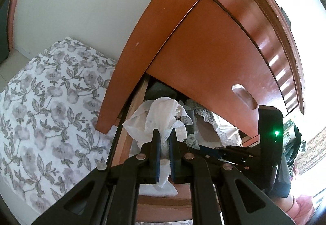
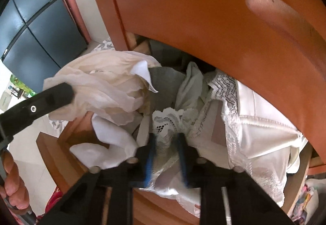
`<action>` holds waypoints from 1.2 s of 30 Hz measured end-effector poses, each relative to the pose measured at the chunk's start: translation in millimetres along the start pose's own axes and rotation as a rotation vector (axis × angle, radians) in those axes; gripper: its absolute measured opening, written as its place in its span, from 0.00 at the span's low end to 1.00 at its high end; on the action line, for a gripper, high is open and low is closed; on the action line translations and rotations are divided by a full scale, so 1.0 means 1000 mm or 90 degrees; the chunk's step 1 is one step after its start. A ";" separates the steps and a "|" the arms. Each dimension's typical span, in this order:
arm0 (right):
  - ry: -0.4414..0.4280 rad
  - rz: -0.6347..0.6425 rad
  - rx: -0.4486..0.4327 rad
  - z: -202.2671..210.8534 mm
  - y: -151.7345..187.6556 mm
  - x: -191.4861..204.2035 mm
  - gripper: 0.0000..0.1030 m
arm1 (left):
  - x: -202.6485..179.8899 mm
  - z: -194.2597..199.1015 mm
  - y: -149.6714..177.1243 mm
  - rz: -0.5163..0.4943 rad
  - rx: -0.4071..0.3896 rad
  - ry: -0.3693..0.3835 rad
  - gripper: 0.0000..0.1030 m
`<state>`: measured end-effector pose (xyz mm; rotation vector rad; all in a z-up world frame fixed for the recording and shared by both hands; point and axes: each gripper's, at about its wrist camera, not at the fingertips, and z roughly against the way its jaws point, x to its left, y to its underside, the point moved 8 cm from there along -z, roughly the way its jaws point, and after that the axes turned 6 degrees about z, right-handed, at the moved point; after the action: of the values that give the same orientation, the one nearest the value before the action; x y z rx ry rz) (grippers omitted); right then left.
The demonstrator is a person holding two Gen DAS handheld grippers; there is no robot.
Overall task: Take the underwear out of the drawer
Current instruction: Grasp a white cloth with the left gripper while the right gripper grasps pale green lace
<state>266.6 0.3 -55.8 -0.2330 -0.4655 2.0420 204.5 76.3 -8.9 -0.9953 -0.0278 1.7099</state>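
Bed [image 1: 51,107]: left of the drawer, covered in a white sheet printed with grey-mauve flowers and leaves.

Dresser [image 1: 203,31]: reddish-brown wood, rising above the drawer; the closed front over it has an oval recessed pull [image 1: 244,99].

Drawer [image 1: 124,143]: pulled open, pale wood side rail showing, packed with light garments.

Left hand-held gripper [image 1: 164,139]: at the drawer's front, its two fingers clamped on a white mesh underwear piece [image 1: 161,117], which bunches up above the fingertips and hangs down between them over the drawer's front edge.

Grey garment [image 2: 165,82]: lying deeper in the drawer, behind the white piece.

Right hand-held gripper [image 2: 167,143]: also at the drawer's front, to the right of the left one; blue-padded fingers closed on a lace-trimmed white garment [image 2: 169,121] that trails down over the drawer's edge.

White satin piece with lace border [image 2: 260,137]: at the drawer's right end, draped partly over its front.

Hand [image 2: 12,182]: the person's, seen in the right wrist view left of the drawer, wrapped around the left tool's handle.
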 end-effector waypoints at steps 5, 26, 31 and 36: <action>-0.046 -0.039 -0.030 0.013 0.004 -0.008 0.09 | 0.000 0.001 0.002 -0.001 0.005 0.000 0.07; -0.089 -0.027 -0.026 0.051 0.041 0.002 0.17 | -0.004 0.007 0.012 -0.006 0.022 -0.009 0.07; -0.086 -0.028 -0.002 0.046 0.050 -0.001 0.17 | -0.004 0.006 0.015 -0.008 0.028 -0.009 0.07; -0.081 -0.040 0.003 0.047 0.055 -0.006 0.16 | -0.003 0.004 0.015 -0.009 0.031 -0.012 0.07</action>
<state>208.9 -39.8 -36.2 -0.0849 -0.5394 2.0042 190.2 70.0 -11.5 -0.9404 -0.0049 1.6999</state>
